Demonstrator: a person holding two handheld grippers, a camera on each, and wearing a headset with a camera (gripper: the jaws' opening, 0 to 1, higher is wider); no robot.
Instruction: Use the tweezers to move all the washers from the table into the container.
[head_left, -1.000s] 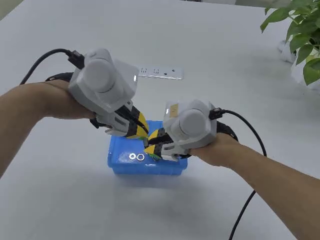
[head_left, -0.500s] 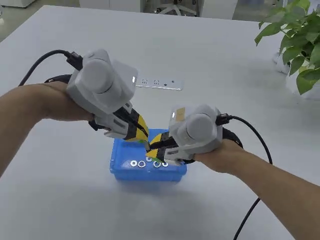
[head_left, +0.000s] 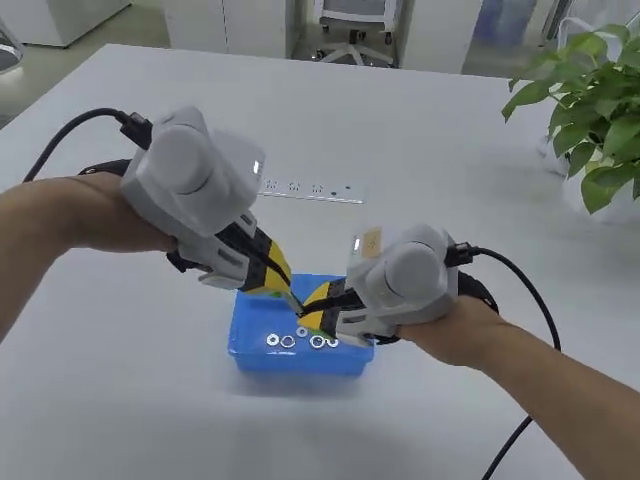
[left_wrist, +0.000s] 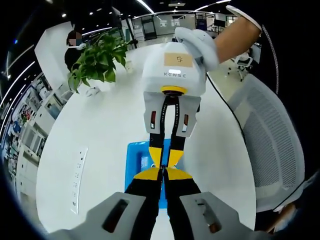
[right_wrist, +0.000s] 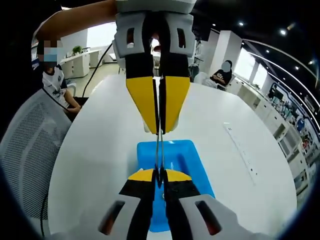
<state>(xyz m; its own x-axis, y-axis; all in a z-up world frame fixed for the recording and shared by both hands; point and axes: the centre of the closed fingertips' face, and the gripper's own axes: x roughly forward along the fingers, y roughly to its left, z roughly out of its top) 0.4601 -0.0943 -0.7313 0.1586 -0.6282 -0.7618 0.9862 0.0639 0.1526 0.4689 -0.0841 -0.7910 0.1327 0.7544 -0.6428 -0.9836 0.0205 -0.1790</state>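
Head view: the left gripper (head_left: 285, 290) and right gripper (head_left: 312, 316) meet tip to tip just above the blue container (head_left: 300, 361). Five washers (head_left: 288, 342) lie on its floor, near the front wall. They look small, flat and hard, so probably light and slick, apt to skid or flip if nudged. The best hold is likely a pinch across the ring's band, or one tine through the hole.

Right gripper view: its yellow jaws are pressed together on a thin dark strip, seemingly the tweezers (right_wrist: 159, 150). The strip runs straight up into the facing left jaws, which are also pressed together on it. Such thin, springy arms will likely twist if held off-centre, so a hold at mid-length is best.

Left gripper view: both pairs of jaws nearly touch over the container, and the tweezers are too thin to make out.
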